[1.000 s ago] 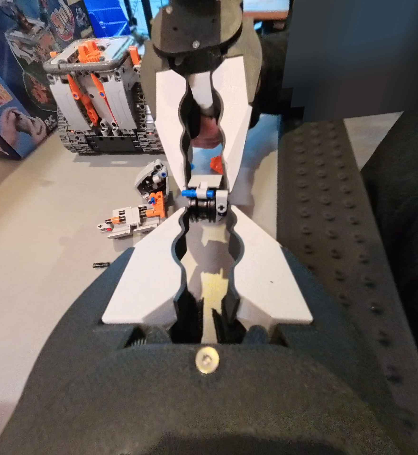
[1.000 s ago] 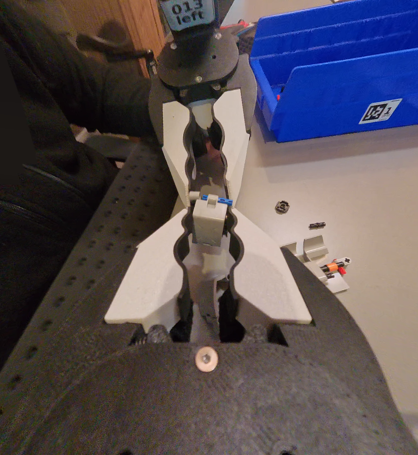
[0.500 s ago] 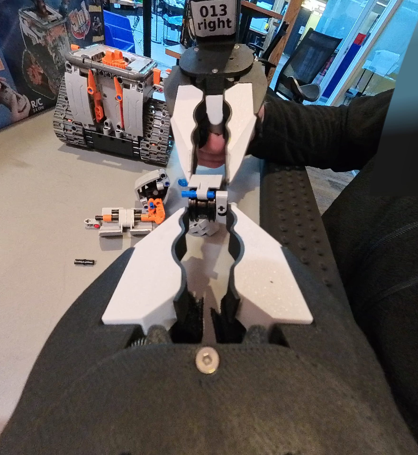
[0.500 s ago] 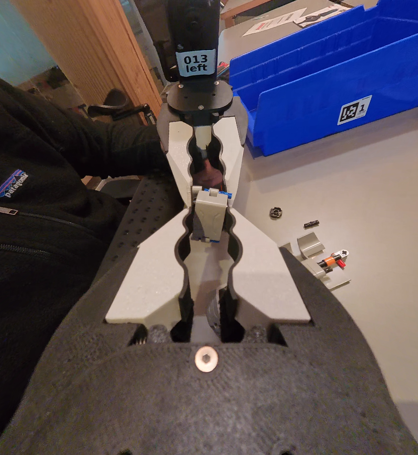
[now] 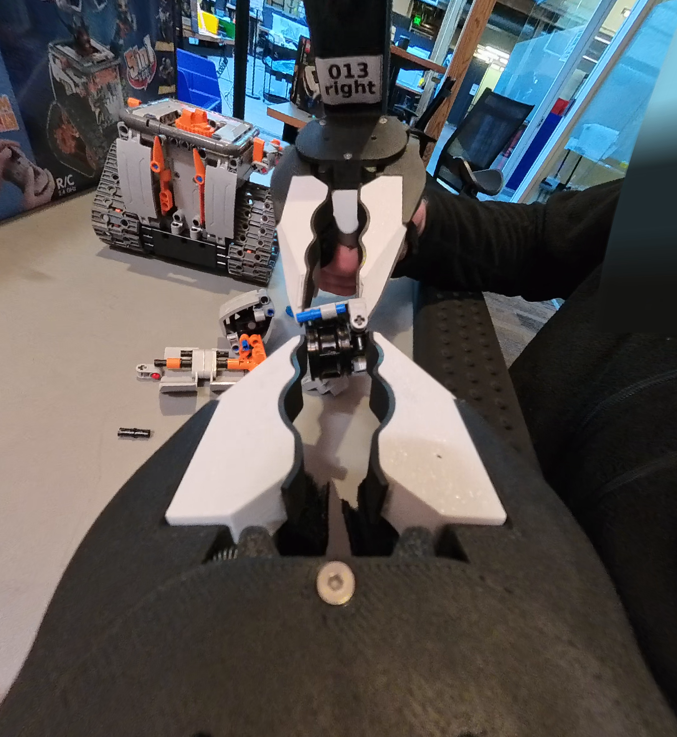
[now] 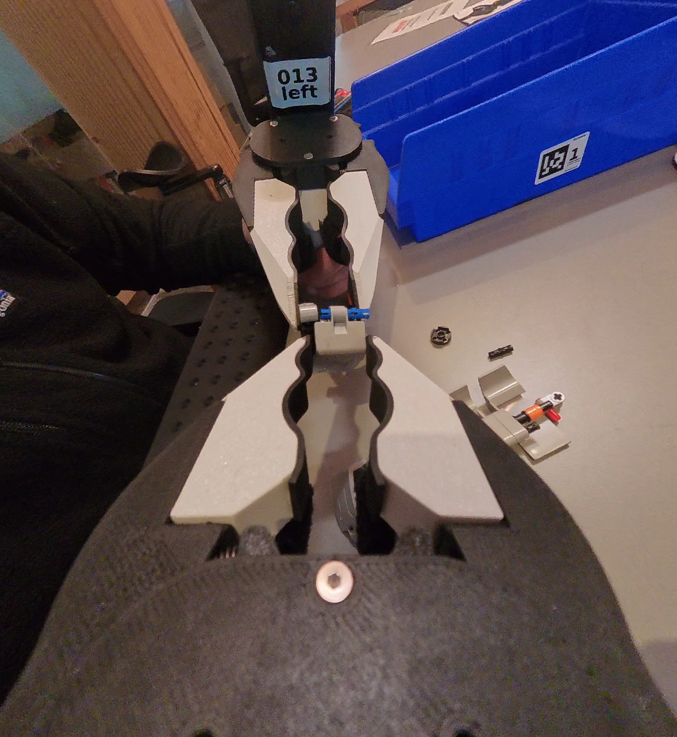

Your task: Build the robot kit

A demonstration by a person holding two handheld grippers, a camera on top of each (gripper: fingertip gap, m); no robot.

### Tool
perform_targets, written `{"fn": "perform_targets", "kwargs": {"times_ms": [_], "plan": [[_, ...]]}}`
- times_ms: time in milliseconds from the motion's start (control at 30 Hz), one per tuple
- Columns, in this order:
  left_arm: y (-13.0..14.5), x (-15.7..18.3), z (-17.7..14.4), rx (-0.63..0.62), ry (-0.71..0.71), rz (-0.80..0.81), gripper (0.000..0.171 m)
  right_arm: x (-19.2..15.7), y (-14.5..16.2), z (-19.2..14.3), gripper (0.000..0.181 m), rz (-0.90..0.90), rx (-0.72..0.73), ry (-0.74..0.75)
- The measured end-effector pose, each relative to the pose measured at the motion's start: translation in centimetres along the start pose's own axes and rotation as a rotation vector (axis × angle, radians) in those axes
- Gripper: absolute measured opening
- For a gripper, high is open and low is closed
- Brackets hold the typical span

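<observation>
A small brick assembly is held in the air between both grippers, which face each other tip to tip. In the left wrist view my left gripper (image 5: 335, 343) is shut on its black and grey part (image 5: 333, 351). The right gripper (image 5: 331, 307) comes from above at the blue pin and grey connector (image 5: 329, 312). In the right wrist view my right gripper (image 6: 339, 343) is shut on the grey block (image 6: 339, 339) of the same assembly. The left gripper (image 6: 329, 309) meets it at the blue pin (image 6: 341, 314).
A grey and orange tracked brick vehicle (image 5: 185, 191) stands behind, with boxes (image 5: 6, 119) at the left. A small orange-grey sub-assembly (image 5: 205, 365), a domed piece (image 5: 247, 315) and a black pin (image 5: 133, 432) lie on the table. A blue bin (image 6: 528, 119) and a black perforated plate (image 5: 468, 359) are near. About 8 cm separates my right fingertips from the domed piece (image 5: 247, 315).
Both grippers have risen and tilted up together, still shut on the assembly. The grey block has turned in the right gripper and shows shorter.
</observation>
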State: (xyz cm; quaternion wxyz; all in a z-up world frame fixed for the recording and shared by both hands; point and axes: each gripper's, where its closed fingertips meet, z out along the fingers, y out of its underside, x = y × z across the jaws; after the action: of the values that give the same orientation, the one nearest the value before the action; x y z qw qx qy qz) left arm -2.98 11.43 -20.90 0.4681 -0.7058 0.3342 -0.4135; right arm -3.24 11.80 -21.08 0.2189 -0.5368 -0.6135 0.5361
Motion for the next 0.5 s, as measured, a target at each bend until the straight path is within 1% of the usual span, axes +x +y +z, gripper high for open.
{"fn": "perform_targets", "kwargs": {"times_ms": [233,367,500], "plan": [[-0.2,0.0,-0.1,0.016,-0.001,0.003,0.026,0.0,-0.3,0.0,0.023,0.0,0.022,0.005],[-0.9,0.3,-0.5,0.053,-0.001,0.036,0.027,-0.2,-0.9,-0.3,0.022,0.0,0.062,-0.007],[-1.4,0.1,-0.9,0.085,-0.014,0.033,0.039,0.1,-1.6,-0.8,0.022,0.033,0.131,-0.018]]}}
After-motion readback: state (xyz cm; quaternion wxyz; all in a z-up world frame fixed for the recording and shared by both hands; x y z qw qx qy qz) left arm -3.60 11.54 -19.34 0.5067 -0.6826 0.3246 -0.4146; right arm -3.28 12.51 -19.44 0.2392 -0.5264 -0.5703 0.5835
